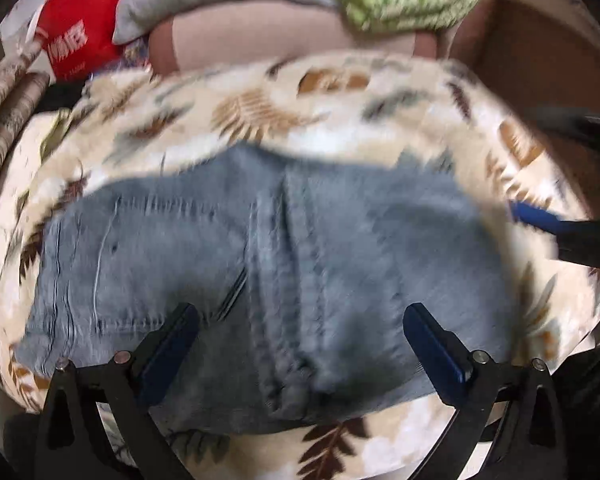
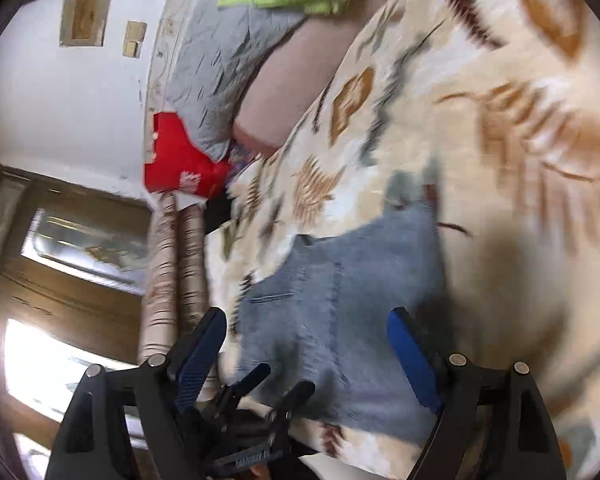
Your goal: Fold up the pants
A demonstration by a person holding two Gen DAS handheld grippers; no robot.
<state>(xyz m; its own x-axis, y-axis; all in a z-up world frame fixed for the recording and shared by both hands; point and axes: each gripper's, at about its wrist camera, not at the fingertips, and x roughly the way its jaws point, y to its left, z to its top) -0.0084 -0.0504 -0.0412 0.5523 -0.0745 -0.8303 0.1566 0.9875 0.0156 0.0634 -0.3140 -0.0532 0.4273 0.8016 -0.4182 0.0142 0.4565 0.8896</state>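
Step in hand, as I judge it: between folds. Pants [image 1: 260, 280] lie as a compact blue-denim bundle on the leaf-print blanket [image 1: 260, 112], already doubled at least once by the look of the stacked seams down the middle. Neither gripper has cloth in it.

Left gripper [image 1: 300, 344]: jaws wide, nothing between the pads. It looks steeply down at the bundle. The denim lies directly ahead of and below the fingertips, spreading to both sides of them; the thick central seam runs straight out between the two fingers. Whether the tips touch the cloth I cannot tell; frame is blurred.

Right gripper [image 2: 308, 348]: jaws wide, empty. Denim shows between and beyond its fingers in the right wrist view, with a pocket seam just ahead of the left finger. One blue fingertip of it appears in the left wrist view at the bundle's right-hand edge, near but seemingly just off the cloth.

Left gripper also shows in the right wrist view, low between the right gripper's fingers, over the near edge of the pants.

Next move, my reading: pick an edge of the bundle, most likely one short end, close both sets of pads on it and carry it across for another fold. Calls for getting under all layers at once; thick seams may slip from a shallow pinch.
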